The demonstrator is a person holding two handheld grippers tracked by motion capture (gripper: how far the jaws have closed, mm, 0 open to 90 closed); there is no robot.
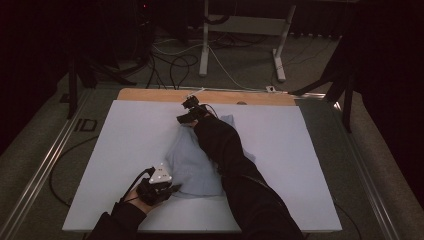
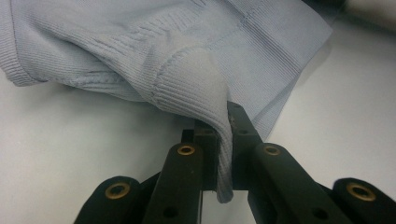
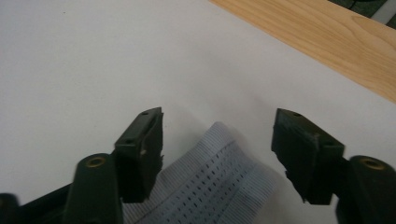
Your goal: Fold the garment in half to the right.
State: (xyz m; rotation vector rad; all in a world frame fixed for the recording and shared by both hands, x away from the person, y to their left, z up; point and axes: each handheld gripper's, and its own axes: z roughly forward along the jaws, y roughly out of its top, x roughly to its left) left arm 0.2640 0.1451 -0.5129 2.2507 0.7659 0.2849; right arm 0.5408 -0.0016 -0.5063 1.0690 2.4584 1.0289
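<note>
A light blue knitted garment (image 1: 192, 165) lies crumpled in the middle of the white board (image 1: 125, 140). At its near left corner my left gripper (image 1: 172, 189) is shut on a ribbed fold of the cloth. In the left gripper view that garment (image 2: 187, 56) is pinched between the black jaws of the left gripper (image 2: 223, 126). My right gripper (image 1: 186, 119) is at the garment's far end, near the board's back edge. In the right gripper view the right gripper (image 3: 217, 130) stands open, and a ribbed corner of the garment (image 3: 210, 186) lies between the jaws, untouched by the pads.
A wooden strip (image 1: 150, 95) runs along the board's far edge, seen close in the right gripper view as the wooden strip (image 3: 327, 42). Beyond it, white desk legs (image 1: 204, 45) and loose cables (image 1: 175, 62) lie on the floor. A metal rail (image 1: 45, 160) borders the left side.
</note>
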